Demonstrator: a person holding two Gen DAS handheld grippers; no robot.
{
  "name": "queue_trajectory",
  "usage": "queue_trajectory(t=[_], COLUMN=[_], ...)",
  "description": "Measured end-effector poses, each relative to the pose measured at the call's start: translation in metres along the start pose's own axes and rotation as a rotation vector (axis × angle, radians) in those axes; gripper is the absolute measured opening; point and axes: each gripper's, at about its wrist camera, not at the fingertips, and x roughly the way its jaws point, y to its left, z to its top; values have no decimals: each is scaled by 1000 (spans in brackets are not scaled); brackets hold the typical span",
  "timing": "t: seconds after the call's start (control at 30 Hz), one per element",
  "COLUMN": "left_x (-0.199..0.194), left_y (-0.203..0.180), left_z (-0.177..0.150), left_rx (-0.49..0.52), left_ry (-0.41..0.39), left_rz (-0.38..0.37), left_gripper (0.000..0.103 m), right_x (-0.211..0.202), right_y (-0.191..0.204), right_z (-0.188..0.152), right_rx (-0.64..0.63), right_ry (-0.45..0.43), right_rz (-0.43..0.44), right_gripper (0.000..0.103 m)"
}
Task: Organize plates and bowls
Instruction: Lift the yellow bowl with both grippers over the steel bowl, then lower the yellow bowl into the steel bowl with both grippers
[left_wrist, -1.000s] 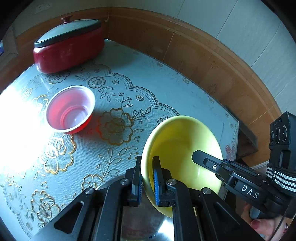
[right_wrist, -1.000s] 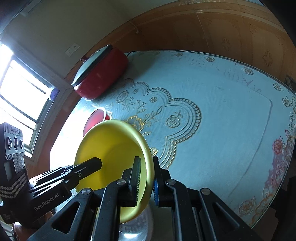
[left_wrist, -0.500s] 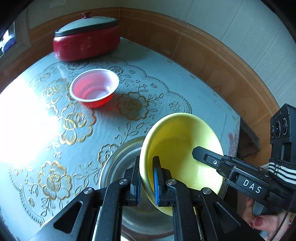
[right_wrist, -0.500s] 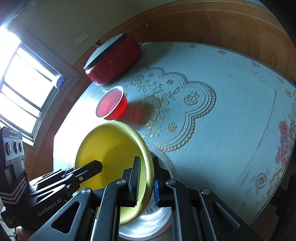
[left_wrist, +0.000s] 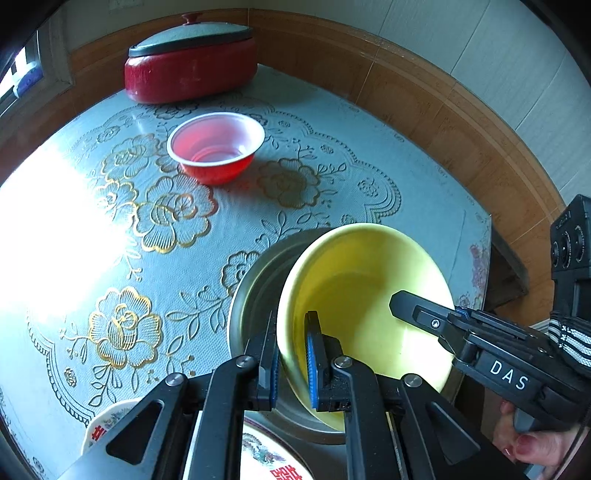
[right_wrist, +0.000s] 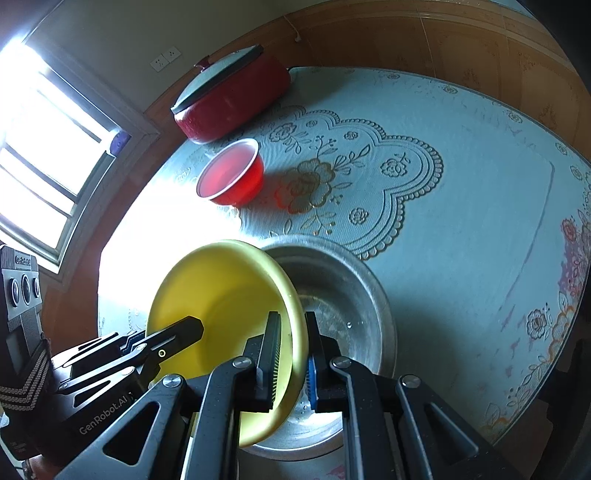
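A yellow bowl (left_wrist: 362, 295) (right_wrist: 221, 295) is held by both grippers over a steel basin (left_wrist: 255, 280) (right_wrist: 343, 295). My left gripper (left_wrist: 291, 354) is shut on the bowl's left rim. My right gripper (right_wrist: 291, 354) is shut on its right rim; it also shows in the left wrist view (left_wrist: 417, 310). The bowl tilts and overlaps the basin; whether it touches is unclear. A red plastic bowl (left_wrist: 216, 146) (right_wrist: 231, 173) stands alone farther back on the table.
A red lidded pot (left_wrist: 190, 62) (right_wrist: 232, 96) stands at the table's far edge by the wall. Patterned white plates (left_wrist: 266, 454) lie under my left gripper. The blue floral tablecloth (right_wrist: 461, 177) covers the table. A window is at the left.
Both grippers pulled back and lowered with the yellow bowl. The steel basin has come into view beneath it, and the red bowl and pot now look farther off.
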Motion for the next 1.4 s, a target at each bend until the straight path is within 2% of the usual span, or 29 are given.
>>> queue_trajectory(t=[0.63,0.8,1.17,1.4], left_x=[28,38,52,50], left_y=[1,-1,-2,-5], left_z=[-3,-5,-2,-2], left_rx=[36,54,61,61], left_ry=[72,90,117,121], left_rz=[3,24,59,42], left_gripper=[10,12,24,41], right_x=[16,20,35,39], right_y=[-12,-13,-15,-11], right_z=[-11,-9,-5,-2], right_rx=[34,27,15,-13], right_ry=[47,55,75,79], right_rz=[-61,-73,-99,-137], right_gripper=[11,11,11,11])
